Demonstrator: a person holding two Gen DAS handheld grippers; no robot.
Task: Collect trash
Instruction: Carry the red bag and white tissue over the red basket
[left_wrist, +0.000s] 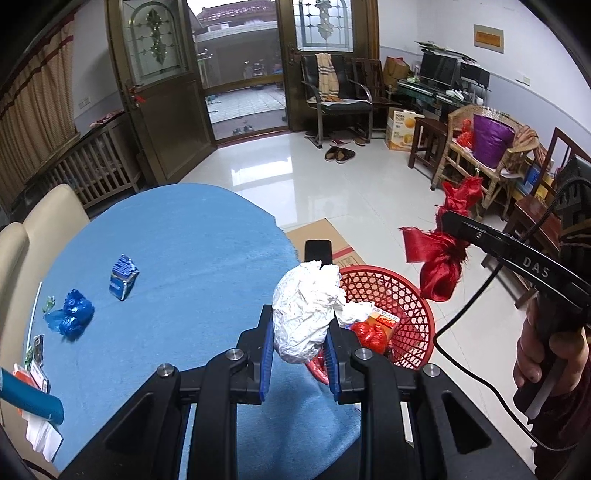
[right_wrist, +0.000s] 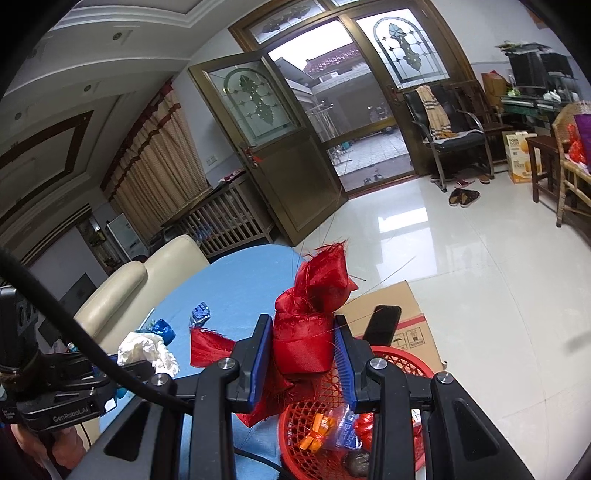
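blue table (left_wrist: 177, 236), left gripper (left_wrist: 300, 332) clamping white paper wad (left_wrist: 306, 314), right gripper (right_wrist: 303, 354) clamping red cloth (right_wrist: 310, 325), red basket (left_wrist: 399, 295) below

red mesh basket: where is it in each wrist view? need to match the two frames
Left wrist: red mesh basket sits right of centre, on the floor beside the blue table, behind the crumpled white paper in the left gripper.
Right wrist: bottom centre, below the red fabric bundle in the right gripper.
Shared landmark: the flat cardboard box just behind the basket.
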